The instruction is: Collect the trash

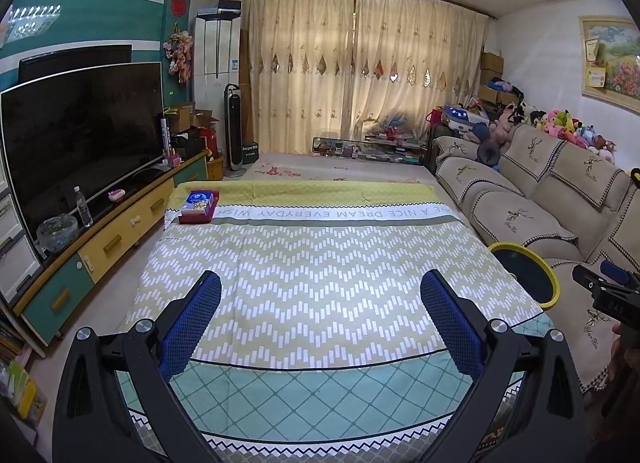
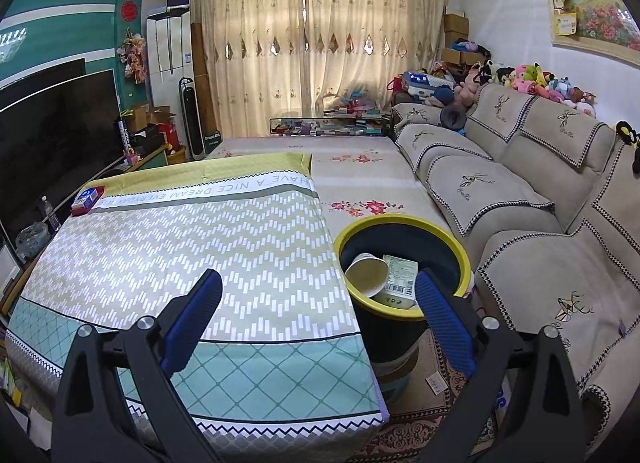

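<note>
A dark bin with a yellow rim (image 2: 464, 263) stands on the floor between the cloth-covered table (image 2: 180, 247) and the sofa. Inside it lie a paper cup (image 2: 367, 273) and a white labelled packet (image 2: 400, 277). My right gripper (image 2: 318, 305) hovers open over the table's right edge, its right finger just above the bin's rim. My left gripper (image 1: 320, 309) is open and empty above the near part of the table (image 1: 320, 263). The bin's rim (image 1: 554, 283) shows at the right in the left wrist view, with the right gripper's body (image 1: 608, 291) beyond it.
A red box holding a blue tissue pack (image 1: 199, 205) sits at the table's far left corner. A beige sofa (image 2: 540, 231) runs along the right. A TV (image 1: 80, 135) on a low cabinet lines the left wall. A patterned rug (image 2: 432, 415) lies under the bin.
</note>
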A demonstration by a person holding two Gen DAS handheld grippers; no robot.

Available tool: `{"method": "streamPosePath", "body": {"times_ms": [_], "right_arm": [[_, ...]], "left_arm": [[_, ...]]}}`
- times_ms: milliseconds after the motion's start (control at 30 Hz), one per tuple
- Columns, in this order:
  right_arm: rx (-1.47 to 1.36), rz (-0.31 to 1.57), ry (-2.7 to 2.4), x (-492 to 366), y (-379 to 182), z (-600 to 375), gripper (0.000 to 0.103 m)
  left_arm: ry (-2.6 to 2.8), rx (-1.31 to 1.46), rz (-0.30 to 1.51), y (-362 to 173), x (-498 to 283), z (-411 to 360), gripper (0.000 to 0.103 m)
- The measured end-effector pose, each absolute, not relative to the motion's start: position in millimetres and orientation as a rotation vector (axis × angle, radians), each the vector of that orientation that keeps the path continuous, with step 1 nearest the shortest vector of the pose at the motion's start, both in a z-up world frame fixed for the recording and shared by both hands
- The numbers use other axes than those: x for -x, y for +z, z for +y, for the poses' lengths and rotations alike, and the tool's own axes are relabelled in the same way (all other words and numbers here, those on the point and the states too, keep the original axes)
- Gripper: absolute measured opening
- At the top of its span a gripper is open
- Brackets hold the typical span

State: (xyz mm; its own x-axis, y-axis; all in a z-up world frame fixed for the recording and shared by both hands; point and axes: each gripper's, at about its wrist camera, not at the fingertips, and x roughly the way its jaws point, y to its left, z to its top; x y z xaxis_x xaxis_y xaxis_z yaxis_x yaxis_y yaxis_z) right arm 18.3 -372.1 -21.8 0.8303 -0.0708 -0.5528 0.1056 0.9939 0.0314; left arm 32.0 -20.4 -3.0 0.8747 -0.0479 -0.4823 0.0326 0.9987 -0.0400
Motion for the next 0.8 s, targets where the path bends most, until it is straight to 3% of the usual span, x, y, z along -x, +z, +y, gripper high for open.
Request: {"method": "streamPosePath", "body": {"times_ms": [800], "right_arm": [[-0.080, 0.597, -0.081, -21.6, -29.0, -369.0, 0.092]], "left_arm": [[-0.037, 0.027, 0.525, -8.8, -37.8, -22.7, 0.098]]}}
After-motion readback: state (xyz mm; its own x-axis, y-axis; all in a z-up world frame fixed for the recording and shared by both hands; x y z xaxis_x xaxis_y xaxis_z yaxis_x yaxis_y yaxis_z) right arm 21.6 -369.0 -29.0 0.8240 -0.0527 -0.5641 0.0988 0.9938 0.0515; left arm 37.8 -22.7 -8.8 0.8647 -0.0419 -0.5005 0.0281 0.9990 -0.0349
